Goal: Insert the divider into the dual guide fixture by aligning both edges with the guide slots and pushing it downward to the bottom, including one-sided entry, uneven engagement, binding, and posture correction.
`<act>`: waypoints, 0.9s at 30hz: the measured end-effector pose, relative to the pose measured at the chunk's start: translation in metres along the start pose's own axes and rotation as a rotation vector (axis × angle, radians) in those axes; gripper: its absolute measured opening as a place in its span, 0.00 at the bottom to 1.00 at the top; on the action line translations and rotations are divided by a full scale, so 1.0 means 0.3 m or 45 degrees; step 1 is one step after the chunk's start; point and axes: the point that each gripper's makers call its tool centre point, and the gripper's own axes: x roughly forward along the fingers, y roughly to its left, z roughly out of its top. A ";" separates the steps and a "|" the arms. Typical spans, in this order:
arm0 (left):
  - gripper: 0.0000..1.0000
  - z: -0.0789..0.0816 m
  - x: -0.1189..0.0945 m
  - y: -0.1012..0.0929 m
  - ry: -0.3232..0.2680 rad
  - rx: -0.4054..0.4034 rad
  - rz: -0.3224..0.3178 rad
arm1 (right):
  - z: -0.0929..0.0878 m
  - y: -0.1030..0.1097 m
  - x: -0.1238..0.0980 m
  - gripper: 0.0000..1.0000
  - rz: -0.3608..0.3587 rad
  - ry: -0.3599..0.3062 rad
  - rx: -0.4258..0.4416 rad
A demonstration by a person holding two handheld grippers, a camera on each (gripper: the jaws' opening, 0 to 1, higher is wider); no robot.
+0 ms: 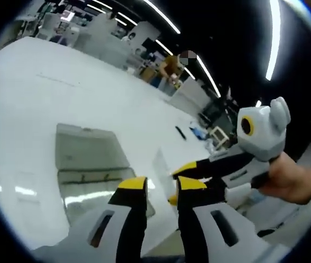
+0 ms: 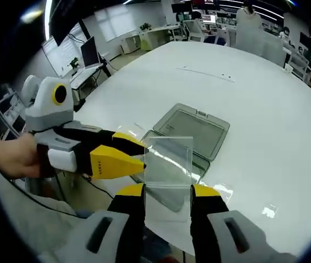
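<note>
The divider (image 2: 169, 161) is a clear square plate held upright in the air above the fixture. My right gripper (image 2: 168, 192) is shut on its lower part, one yellow tip at each side. My left gripper (image 2: 142, 158) comes in from the left and is pinched on the plate's left edge. The dual guide fixture (image 2: 207, 137) is a clear shallow box with an open lid, lying on the white table just beyond the plate. In the left gripper view the fixture (image 1: 89, 159) lies to the left, the plate (image 1: 163, 164) stands between my left gripper (image 1: 162, 183) tips, and the right gripper (image 1: 178, 183) reaches in from the right.
The white table (image 2: 265, 87) spreads wide behind the fixture. A dark pen (image 1: 180, 132) lies further along it. A hand (image 1: 287, 181) holds the right gripper; another hand (image 2: 10, 156) holds the left one. Desks and monitors (image 2: 89, 52) stand beyond the table edge.
</note>
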 end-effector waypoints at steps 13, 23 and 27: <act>0.01 0.015 -0.010 0.021 -0.049 -0.091 0.015 | 0.026 0.044 0.007 0.27 0.041 -0.023 0.019; 0.00 0.015 -0.014 0.016 -0.053 -0.126 0.010 | 0.030 0.056 0.008 0.27 0.057 -0.030 0.040; 0.00 0.021 -0.018 0.018 -0.067 -0.153 0.010 | 0.033 0.060 0.010 0.27 0.059 -0.038 0.056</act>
